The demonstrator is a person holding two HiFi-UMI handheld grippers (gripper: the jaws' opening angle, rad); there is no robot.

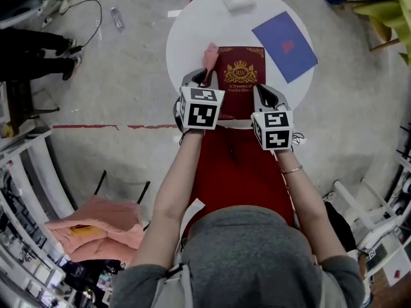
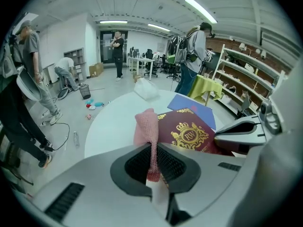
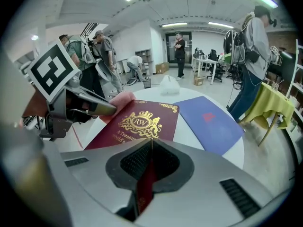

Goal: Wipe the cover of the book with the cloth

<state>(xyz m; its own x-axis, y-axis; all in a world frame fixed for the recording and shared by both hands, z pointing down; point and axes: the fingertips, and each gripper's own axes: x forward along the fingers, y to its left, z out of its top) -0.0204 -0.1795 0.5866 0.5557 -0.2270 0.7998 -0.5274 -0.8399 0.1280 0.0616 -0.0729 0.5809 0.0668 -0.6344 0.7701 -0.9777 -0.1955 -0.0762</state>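
Round white worktop (image 1: pixel 183 40) sat in front of us. Maroon book (image 1: pixel 241 76) with gold crest lay cover-up on near part of worktop. Blue folder (image 1: pixel 284 45) lay flat to right of book, not touching it. We saw right tongs (image 3: pixel 150 161) clamped on book's near edge. Left tongs (image 2: pixel 152 161) were pinched tight on pink cloth (image 2: pixel 146 126). Cloth stood up out of tongs, right at book's left side near far corner.
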